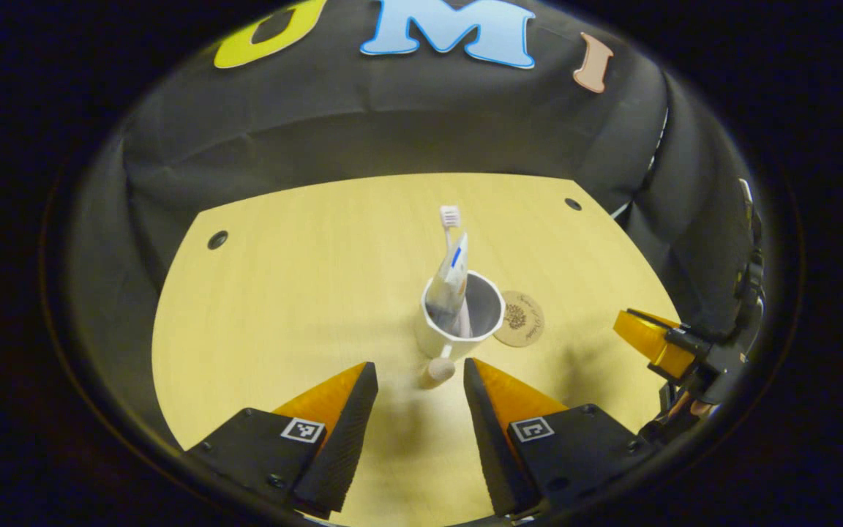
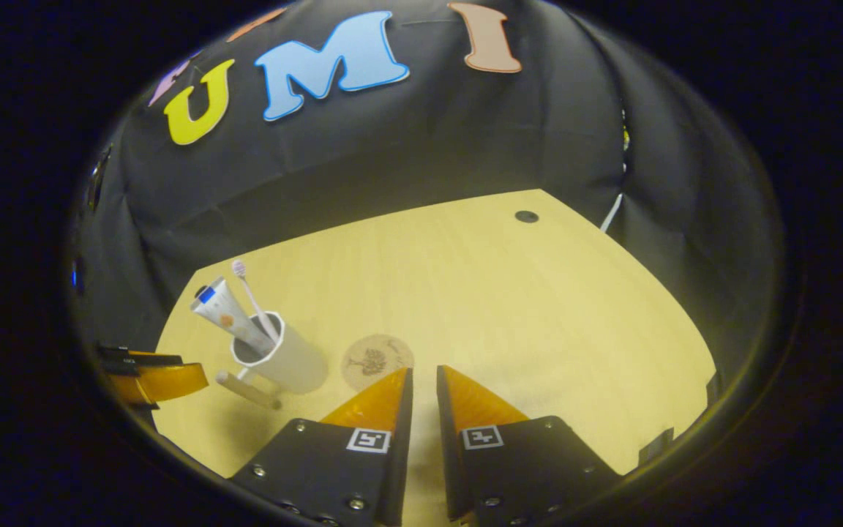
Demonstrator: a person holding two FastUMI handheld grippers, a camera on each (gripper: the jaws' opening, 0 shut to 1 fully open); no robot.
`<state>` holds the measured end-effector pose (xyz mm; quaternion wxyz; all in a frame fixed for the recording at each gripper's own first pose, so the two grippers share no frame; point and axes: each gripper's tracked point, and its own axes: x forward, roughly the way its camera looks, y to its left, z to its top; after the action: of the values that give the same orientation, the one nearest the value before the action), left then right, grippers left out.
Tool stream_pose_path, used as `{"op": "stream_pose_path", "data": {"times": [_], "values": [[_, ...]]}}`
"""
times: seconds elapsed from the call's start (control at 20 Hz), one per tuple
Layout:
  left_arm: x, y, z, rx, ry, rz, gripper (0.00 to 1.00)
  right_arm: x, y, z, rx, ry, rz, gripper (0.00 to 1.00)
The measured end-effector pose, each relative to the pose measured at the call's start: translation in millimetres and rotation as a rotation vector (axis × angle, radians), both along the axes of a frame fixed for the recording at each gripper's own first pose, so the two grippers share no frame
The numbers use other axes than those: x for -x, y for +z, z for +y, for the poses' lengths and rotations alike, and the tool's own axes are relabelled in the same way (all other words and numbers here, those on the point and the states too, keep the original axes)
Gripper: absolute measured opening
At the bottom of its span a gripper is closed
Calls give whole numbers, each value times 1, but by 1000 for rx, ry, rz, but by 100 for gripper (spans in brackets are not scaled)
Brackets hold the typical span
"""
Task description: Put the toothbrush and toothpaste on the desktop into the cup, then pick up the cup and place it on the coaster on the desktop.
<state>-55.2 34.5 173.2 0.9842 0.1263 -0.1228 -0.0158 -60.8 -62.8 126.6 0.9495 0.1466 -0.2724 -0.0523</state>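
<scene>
A white cup (image 1: 430, 341) stands on the wooden desktop (image 1: 282, 293), with the toothbrush (image 1: 450, 217) and the toothpaste tube (image 1: 451, 282) standing inside it. Its wooden handle (image 1: 437, 371) points toward my left gripper (image 1: 420, 364), which is open, the handle's end lying just ahead of its fingertips. The round coaster (image 1: 522, 319) lies flat, touching or just beside the cup's right side. In the right gripper view the cup (image 2: 286, 362) and coaster (image 2: 376, 359) sit to the left, and my right gripper (image 2: 425, 368) is shut and empty, its tips near the coaster's edge.
The desktop has small dark holes near its far corners (image 1: 217, 239) (image 2: 526, 217). Black cloth walls close in the booth behind and at both sides. The right gripper (image 1: 656, 337) hovers at the table's right edge in the left gripper view.
</scene>
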Motion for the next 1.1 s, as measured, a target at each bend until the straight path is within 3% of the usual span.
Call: {"op": "stream_pose_path", "data": {"times": [0.05, 0.1, 0.15, 0.25, 0.35, 0.55, 0.6, 0.75, 0.85, 0.95, 1.0, 1.1], "values": [[-5, 3, -2, -24, 8, 18, 74, 0, -7, -10, -28, -8, 4, 21], [-11, 4, -3, -48, 18, 35, 82, 1, -12, -21, -57, -12, 7, 17], [-15, 5, -5, -71, 22, 53, 73, 0, -17, -29, -88, -13, 11, 21], [-24, 5, -6, -112, 29, 83, 78, 0, -28, -44, -150, -3, 15, 17], [-30, 4, -5, -151, 40, 120, 73, 0, -39, -55, -192, -4, 19, 21], [-48, 6, -3, -219, 68, 191, 78, -2, -55, -68, -231, -6, 35, 21], [-53, 7, -4, -232, 76, 211, 78, -2, -59, -71, -238, -5, 41, 18], [-56, 2, -5, -268, 92, 272, 74, -5, -68, -76, -255, 1, 57, 22], [-62, 0, -6, -277, 96, 301, 78, -6, -71, -79, -271, 12, 60, 21], [-73, -5, -6, -270, 101, 329, 74, -7, -73, -80, -281, 23, 65, 17], [-78, -6, -7, -265, 103, 341, 74, -8, -73, -80, -283, 28, 67, 21], [-83, -8, -7, -266, 111, 363, 82, -9, -76, -81, -287, 33, 73, 21]]}}
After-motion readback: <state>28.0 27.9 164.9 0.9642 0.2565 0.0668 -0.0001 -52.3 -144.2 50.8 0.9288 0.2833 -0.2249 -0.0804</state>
